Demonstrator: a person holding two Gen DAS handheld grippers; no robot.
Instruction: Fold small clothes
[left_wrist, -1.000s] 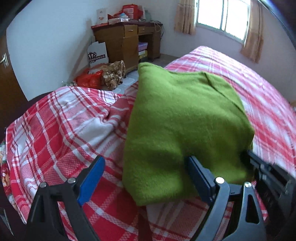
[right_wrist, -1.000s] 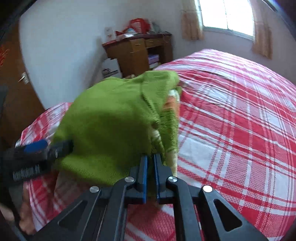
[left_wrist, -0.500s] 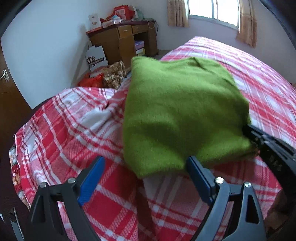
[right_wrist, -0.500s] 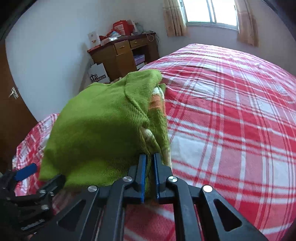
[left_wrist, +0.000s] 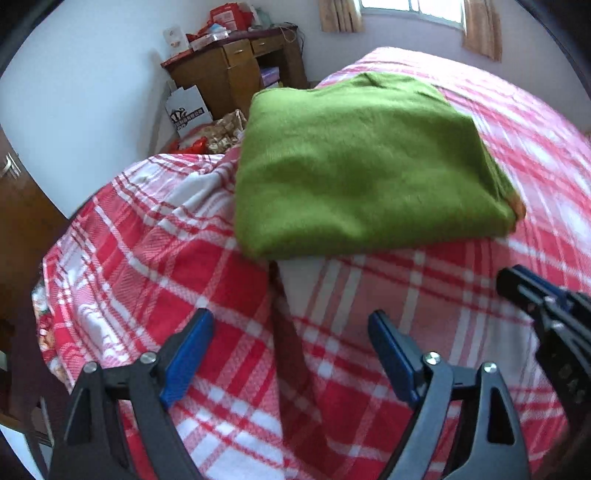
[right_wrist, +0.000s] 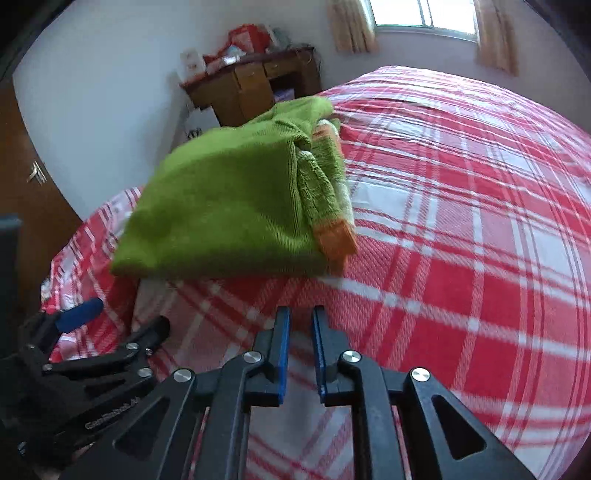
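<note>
A: Where is the green sweater (left_wrist: 354, 166)?

B: It lies folded on the bed (left_wrist: 184, 295), on the red and white checked cover, near the bed's left edge. An orange cuff (right_wrist: 338, 240) sticks out at its right front corner.

A: Is the left tool (left_wrist: 291, 350) holding it?

B: No. Its two blue pads are spread wide apart. Only the bed cover shows between them. The sweater is a little way beyond the pads and does not touch them.

A: And the right tool (right_wrist: 300, 354)?

B: Its blue pads have just been opening. There is a thin gap between them now, with nothing in it. The sweater lies beyond it and to the left, not touching.

A: Are there any boxes or bags?

B: Yes, off the bed. A wooden desk (left_wrist: 236, 70) stands by the wall, past the left edge of the bed. Red packets and boxes (left_wrist: 225, 16) are piled on top of it. A white paper bag (left_wrist: 188, 112) leans beside it on the floor. I cannot tell what is inside the bag. Something red (left_wrist: 190, 146) and a bundle of patterned cloth (left_wrist: 225, 134) lie on the floor next to it.
</note>
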